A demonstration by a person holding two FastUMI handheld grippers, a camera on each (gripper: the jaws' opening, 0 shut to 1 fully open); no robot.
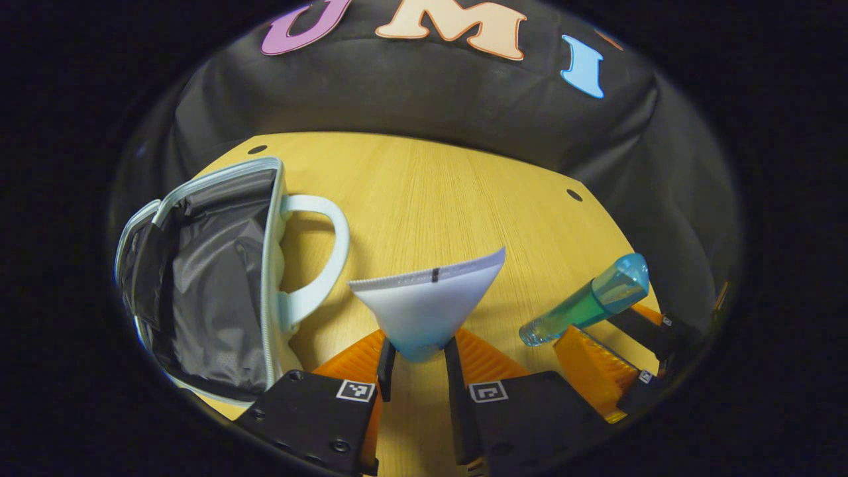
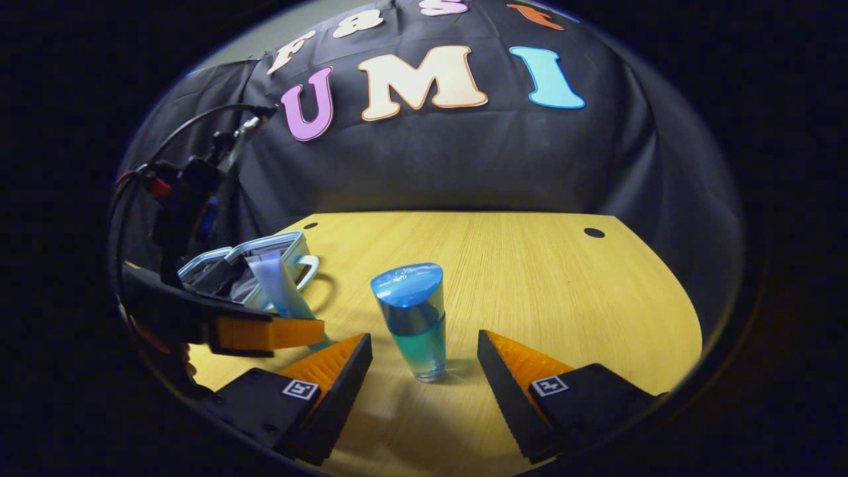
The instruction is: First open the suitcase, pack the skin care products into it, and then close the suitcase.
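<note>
Wooden table [image 2: 530, 278], two dark holes in top; black cloth wall [image 2: 430, 165] behind.

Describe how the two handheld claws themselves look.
Left claw and right claw: black blocky bodies, ribbed wedge-shaped fingers, a square black-and-white marker tag on each finger base. In the right gripper view, black cables loop from the left claw's rear.

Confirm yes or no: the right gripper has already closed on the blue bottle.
No: in the right gripper view the right gripper stands wide open, and the blue bottle stands upright on the table between its fingers, clear of both.
</note>
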